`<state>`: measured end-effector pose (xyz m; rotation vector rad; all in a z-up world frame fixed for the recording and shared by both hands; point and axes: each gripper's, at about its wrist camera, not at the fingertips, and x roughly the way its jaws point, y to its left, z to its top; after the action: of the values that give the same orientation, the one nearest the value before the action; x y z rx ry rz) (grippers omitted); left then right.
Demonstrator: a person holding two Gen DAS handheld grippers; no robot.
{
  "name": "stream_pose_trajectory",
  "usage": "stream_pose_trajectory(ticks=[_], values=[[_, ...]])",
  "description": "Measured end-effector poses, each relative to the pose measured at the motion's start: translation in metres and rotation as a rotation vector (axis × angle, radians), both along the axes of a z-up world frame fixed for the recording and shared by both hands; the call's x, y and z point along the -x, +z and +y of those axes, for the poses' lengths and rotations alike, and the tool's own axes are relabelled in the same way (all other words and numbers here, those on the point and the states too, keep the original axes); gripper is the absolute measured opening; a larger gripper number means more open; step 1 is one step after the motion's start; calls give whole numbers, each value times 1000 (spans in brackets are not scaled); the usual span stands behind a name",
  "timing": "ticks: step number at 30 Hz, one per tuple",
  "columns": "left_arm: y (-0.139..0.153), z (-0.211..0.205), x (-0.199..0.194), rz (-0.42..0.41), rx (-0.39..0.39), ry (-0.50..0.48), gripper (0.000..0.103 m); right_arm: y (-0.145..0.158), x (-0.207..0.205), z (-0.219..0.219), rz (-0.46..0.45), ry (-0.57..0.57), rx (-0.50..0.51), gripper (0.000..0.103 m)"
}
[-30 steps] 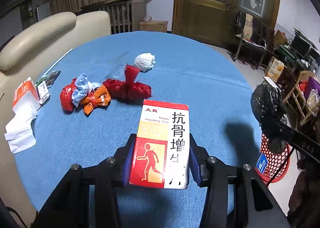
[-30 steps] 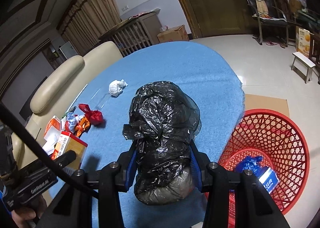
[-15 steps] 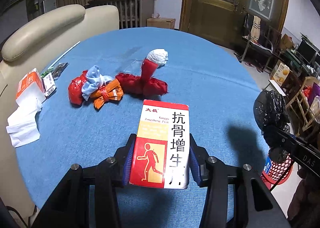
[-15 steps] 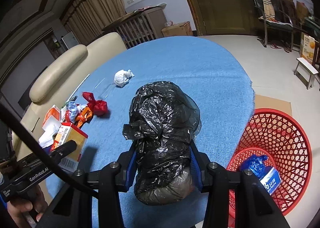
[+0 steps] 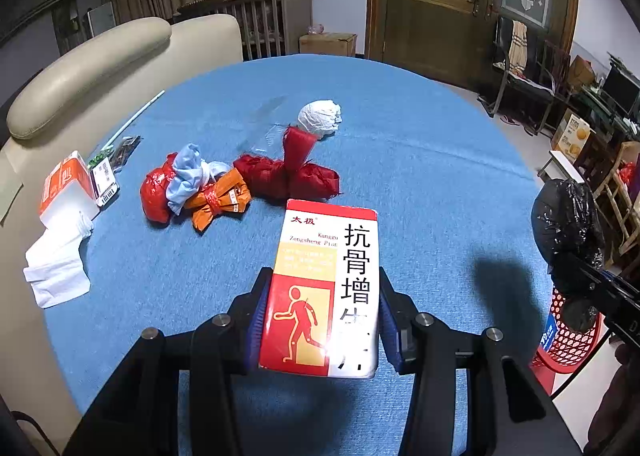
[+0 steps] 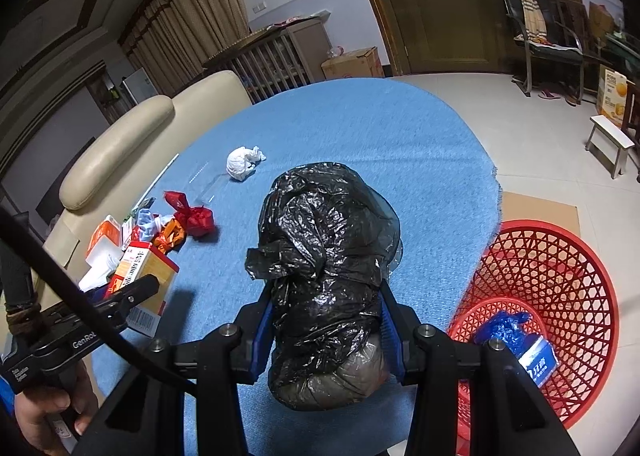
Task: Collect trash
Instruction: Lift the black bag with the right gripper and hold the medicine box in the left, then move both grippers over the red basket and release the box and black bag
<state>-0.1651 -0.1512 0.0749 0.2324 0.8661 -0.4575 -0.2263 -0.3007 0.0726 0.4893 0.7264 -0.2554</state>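
Left wrist view
- Left gripper: closed on the medicine box, clamped by its side faces and lifted off the blue tablecloth, probably for carrying to the basket.
- Remaining trash: red bag bundle, white paper ball.

Right wrist view
- Right gripper: closed on the black plastic bag, held above the table edge.
- Red basket: on the floor beside the table, just right of the bag; a blue wrapper already lies inside.

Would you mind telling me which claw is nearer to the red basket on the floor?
Right. The right claw, gripping the black bag, is at the table edge right beside the red basket. The left claw, gripping the medicine box, is farther in over the table.
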Motion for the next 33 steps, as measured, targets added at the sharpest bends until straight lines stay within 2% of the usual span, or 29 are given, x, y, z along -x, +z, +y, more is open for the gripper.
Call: stream_pose_trajectory(ticks=[11,19,26,33], values=[[4,-20,7,-13,-5,-35,49,3,18,-9,-17,-47,-8,49],[11,-51,21,-20,20,-111,49,-5,61,-46,6,-182,-13,49],[19,-85,43,-20,60,-218,49,-10,107,-85,50,-332,10,49],[27,-129,70,-30,71,-344,49,-22,120,-108,91,-377,5,49]])
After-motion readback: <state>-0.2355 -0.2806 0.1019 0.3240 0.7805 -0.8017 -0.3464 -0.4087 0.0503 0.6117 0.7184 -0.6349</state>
